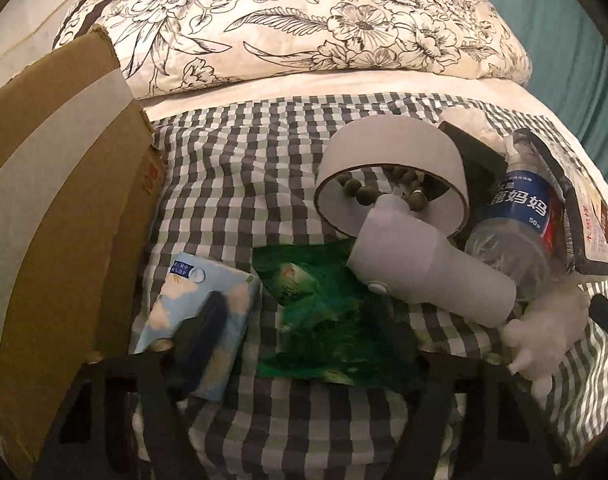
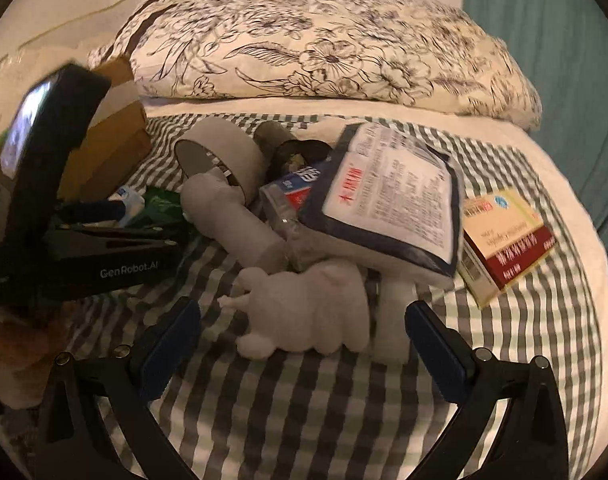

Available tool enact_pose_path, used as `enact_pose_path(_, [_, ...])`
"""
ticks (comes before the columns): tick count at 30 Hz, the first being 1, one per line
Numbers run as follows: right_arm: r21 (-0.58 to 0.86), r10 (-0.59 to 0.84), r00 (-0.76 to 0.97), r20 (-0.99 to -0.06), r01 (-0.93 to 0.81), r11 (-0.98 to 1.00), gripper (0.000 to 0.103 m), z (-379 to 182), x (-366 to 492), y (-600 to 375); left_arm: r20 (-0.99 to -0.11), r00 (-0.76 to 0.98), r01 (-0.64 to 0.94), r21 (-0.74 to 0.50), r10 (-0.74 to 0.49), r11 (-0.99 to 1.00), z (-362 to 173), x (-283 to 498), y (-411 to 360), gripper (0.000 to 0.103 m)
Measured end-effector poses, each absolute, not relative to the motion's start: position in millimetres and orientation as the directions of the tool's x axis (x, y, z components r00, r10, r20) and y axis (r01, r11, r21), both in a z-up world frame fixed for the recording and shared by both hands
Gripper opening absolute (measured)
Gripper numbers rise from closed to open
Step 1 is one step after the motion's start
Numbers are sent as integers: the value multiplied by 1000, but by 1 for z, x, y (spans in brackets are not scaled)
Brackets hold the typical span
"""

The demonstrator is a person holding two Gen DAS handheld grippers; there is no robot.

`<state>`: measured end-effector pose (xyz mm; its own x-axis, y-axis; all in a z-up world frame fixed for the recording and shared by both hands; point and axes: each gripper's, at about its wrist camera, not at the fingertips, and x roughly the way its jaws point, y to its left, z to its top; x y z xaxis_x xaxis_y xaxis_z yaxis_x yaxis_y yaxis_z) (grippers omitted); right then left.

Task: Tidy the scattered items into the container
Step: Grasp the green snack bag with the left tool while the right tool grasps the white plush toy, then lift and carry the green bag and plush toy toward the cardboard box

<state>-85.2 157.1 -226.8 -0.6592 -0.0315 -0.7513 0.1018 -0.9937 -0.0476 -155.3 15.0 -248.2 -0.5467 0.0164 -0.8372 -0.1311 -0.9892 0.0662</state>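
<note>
Here, left hand-held gripper (image 1: 304, 344) agape over green packet (image 1: 336, 320); right hand-held gripper (image 2: 304, 332) agape around plush toy (image 2: 308, 308).

Left tongs (image 1: 299, 344): wide open, low over bed, pointing forward; one blue-padded finger (image 1: 201, 332) blurred, lying over left side of view, other finger dark and hard to make out at right. Black frame arms fill bottom of left wrist view.

Right tongs (image 2: 304, 332): open wide, blue pads (image 2: 171, 348) facing each other, nothing clamped between. Tilted down toward bed.

In right wrist view, left tongs' black body seen from side at left edge, level, fingers pointing right; person's hand (image 2: 15, 344) partly visible beneath it, blurred.
</note>
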Motion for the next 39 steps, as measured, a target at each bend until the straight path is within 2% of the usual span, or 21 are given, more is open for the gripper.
enact_pose_path(2, [-69, -21, -652, -758, 112, -991, 103, -233, -90, 151, -841, -541, -143, 55, 31, -988, -249, -155, 17, 41])
enact_pose_path(6, [-83, -12, -637, -771, 120, -989, 100, -246, -98, 146, -853, -517, -144, 7, 70, -989, -250, -158, 15, 40])
enact_pose_path(11, [-121, 15, -647, -762, 119, -986, 82, -246, -98, 141, -856, -509, -131, -31, 95, -991, -249, -158, 10, 36])
enact_pose_path(14, [-114, 10, -649, -760, 117, -987, 82, -245, -99, 141, -855, -510, -129, -37, 98, -991, -247, -157, 8, 33])
enact_pose_path(27, [-50, -26, -708, -705, 87, -995, 82, -211, -84, 139, -833, -538, -143, -62, 130, -988, -217, -137, -1, 31])
enact_pose_path(39, [24, -8, -776, -631, -10, -1000, 82, -160, -53, 169, -778, -611, -205, -21, 145, -979, -172, -105, 17, 31])
